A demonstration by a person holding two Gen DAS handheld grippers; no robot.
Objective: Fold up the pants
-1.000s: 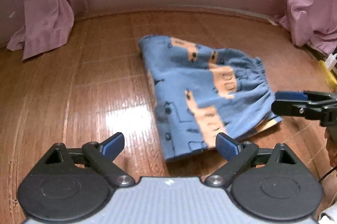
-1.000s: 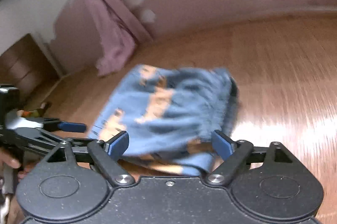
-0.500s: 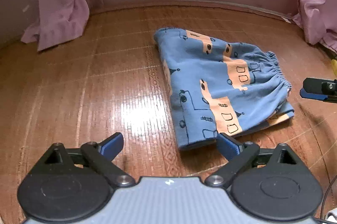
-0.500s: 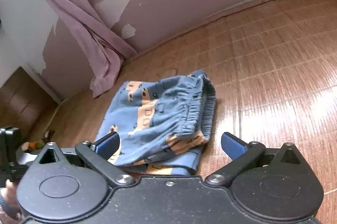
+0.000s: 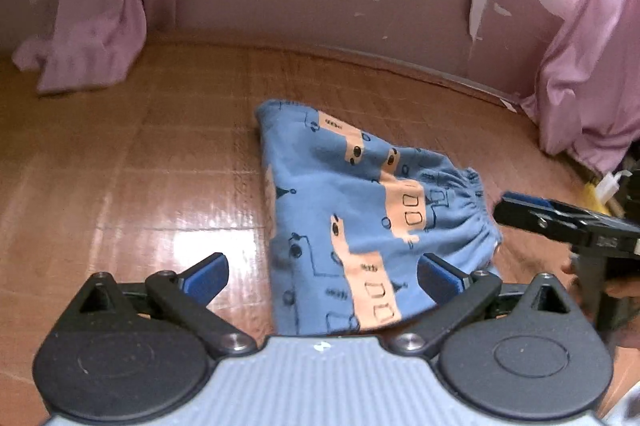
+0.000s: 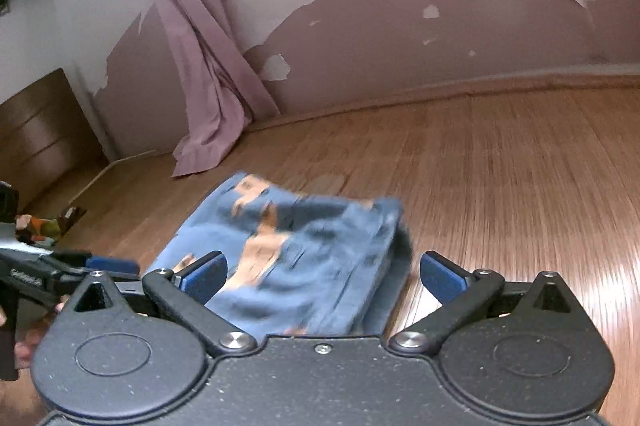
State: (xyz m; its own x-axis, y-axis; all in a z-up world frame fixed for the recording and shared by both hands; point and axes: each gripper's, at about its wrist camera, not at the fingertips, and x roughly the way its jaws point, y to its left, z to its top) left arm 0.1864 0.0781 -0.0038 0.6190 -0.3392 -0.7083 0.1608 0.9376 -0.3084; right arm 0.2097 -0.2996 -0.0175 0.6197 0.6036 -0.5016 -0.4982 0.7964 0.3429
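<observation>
The blue pants with orange vehicle prints lie folded into a compact stack on the wooden floor, elastic waistband towards the right in the left wrist view. My left gripper hovers open over the stack's near edge, nothing between its fingers. My right gripper is open too, above the near edge of the blurred pants. From the left wrist view the right gripper shows beside the waistband, a hand behind it. The left gripper appears at the left in the right wrist view.
Pink curtains hang to the floor at left and right against a peeling pink wall. A wooden cabinet and small clutter sit at the left of the right wrist view. Bare wooden floor surrounds the pants.
Both grippers have tilted up and closed in on the stack, which now reaches under both sets of fingers. The right gripper came back in beside the waistband. The pants themselves stay put.
</observation>
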